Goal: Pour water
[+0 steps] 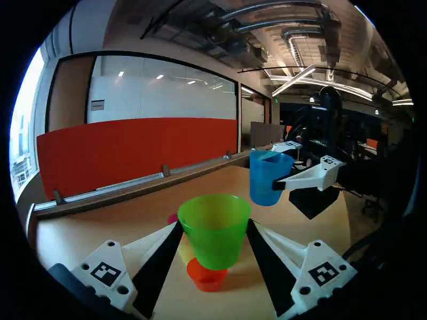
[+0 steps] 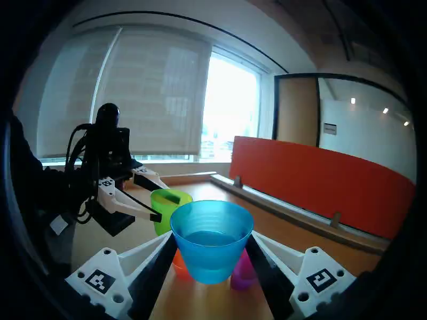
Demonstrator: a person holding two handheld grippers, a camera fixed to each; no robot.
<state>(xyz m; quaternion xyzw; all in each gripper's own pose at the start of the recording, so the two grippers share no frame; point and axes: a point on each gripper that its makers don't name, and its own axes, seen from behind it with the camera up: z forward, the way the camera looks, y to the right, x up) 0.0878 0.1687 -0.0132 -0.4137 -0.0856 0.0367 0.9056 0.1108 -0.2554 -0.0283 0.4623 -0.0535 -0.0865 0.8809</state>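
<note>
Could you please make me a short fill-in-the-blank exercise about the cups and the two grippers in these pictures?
1. The left gripper holds the ___ cup between its fingers.
2. The blue cup, held upright by the right gripper, contains some ___.
3. The small orange cup is not held by any gripper; it stands on the ___.

Missing words: green; water; table.
</note>
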